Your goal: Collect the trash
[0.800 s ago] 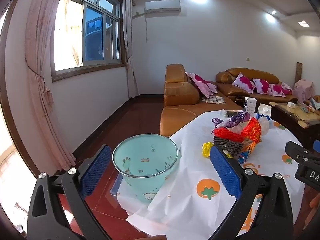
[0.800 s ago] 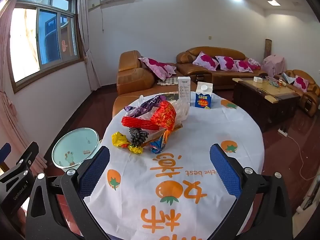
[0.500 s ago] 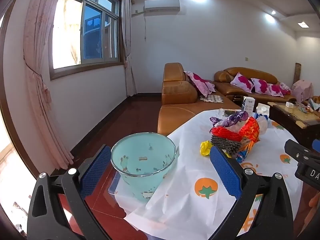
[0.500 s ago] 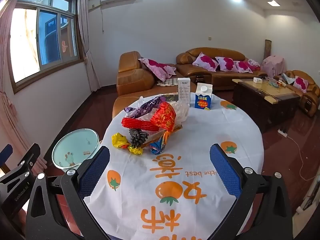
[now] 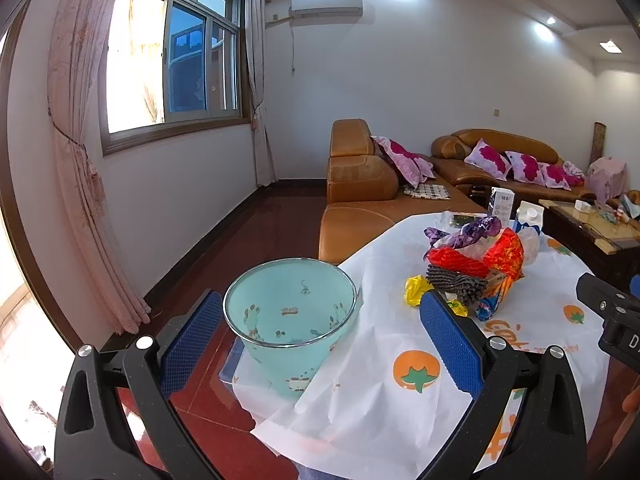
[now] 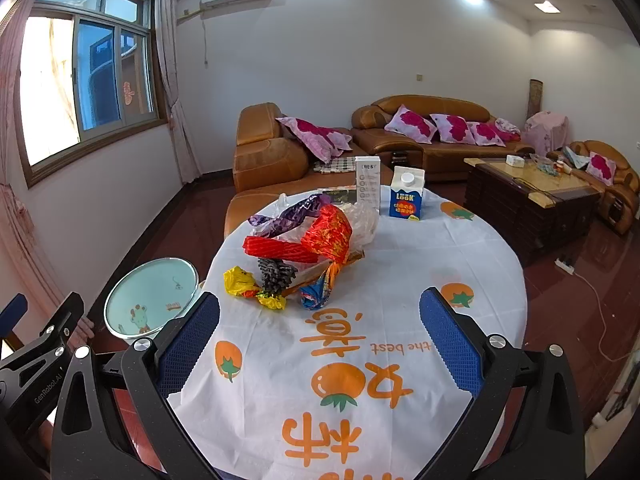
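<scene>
Trash heap (image 6: 304,248) sits mid-table on the white tablecloth (image 6: 400,280) with its orange tomato print. All places below are given from this heap.

Step in hand, as I judge it: approach for a first pick; nothing is lifted yet. To do it well, take one loose piece from the near edge, not the core. The yellow wrapper (image 6: 240,282) at the heap's near-left corner or the blue-orange wrapper (image 6: 316,294) at its near side look easiest. Close on a bunched part, lift straight up so neighbours don't drag, then carry left to the bin.

Look of the heap: crumpled, light, tangled. A red-orange foil bag (image 6: 320,236) lies across the top, a purple wrapper (image 6: 292,214) behind it, clear plastic (image 6: 362,220) to the right rear, and a dark ridged piece (image 6: 274,274) in front. Pieces overlap and touch; likely to slide or cling.

Outward:
- Mint wastebasket (image 5: 290,312), beside the table to the heap's left, mouth up and looking empty.
- Blue milk carton (image 6: 406,198) and white box (image 6: 368,184) stand upright behind the heap, apart from it.
- Right gripper (image 6: 320,344), nearer than the heap, jaws spread wide, nothing between them.
- Left gripper (image 5: 320,340), near-left of the heap facing the wastebasket, likewise spread and empty.
</scene>
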{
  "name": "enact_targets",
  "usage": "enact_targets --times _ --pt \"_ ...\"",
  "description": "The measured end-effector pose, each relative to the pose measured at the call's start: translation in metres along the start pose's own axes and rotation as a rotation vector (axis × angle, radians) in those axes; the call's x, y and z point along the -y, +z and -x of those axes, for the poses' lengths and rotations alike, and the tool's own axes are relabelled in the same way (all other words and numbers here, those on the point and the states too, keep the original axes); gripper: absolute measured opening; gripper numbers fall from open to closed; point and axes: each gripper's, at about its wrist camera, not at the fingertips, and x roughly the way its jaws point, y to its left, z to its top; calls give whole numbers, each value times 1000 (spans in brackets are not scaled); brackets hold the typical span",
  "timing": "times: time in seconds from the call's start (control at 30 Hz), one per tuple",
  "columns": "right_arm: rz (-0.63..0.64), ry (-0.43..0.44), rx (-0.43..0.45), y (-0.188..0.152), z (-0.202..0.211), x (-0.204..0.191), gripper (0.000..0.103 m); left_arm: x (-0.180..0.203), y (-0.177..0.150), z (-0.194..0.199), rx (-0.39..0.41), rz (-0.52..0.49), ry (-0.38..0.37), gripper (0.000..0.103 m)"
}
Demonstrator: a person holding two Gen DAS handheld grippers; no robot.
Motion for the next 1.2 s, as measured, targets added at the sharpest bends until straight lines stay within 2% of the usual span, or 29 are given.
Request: enact_targets --times 1.2 --pt "0 6 9 0 6 3 99 -1 2 2 -3 -2 -3 97"
